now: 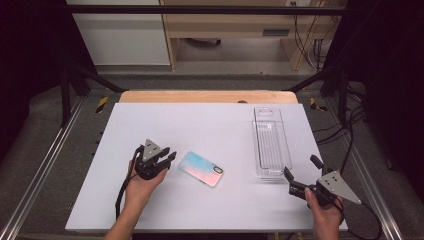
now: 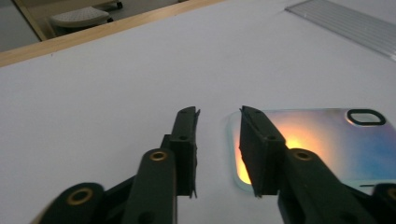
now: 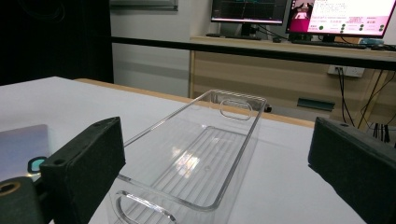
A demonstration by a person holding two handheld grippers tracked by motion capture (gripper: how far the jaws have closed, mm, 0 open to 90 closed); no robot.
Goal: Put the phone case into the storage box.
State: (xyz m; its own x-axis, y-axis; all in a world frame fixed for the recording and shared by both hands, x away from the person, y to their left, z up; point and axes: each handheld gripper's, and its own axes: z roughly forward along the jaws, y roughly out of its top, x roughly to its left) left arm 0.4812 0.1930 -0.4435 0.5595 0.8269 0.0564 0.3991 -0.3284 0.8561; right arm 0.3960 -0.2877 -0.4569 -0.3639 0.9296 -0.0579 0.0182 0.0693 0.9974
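A phone (image 1: 200, 169) with an iridescent pink-blue back lies face down on the white table top, camera cutout toward the right. My left gripper (image 1: 171, 159) sits just left of it, low over the table. In the left gripper view its jaws (image 2: 218, 112) stand a narrow gap apart with nothing between them, and the phone's rounded end (image 2: 322, 140) lies just beside the right jaw. My right gripper (image 1: 301, 166) is wide open near the front right, pointing at the near end of a clear plastic tray (image 1: 256, 145). That tray (image 3: 159, 122) lies empty straight ahead of its jaws (image 3: 217, 140).
The white mat (image 1: 200, 125) covers a wooden table whose far edge (image 1: 207, 96) shows behind it. Black frame bars and cables run along both sides. Beyond the table stand a wooden desk and monitors (image 3: 345, 16).
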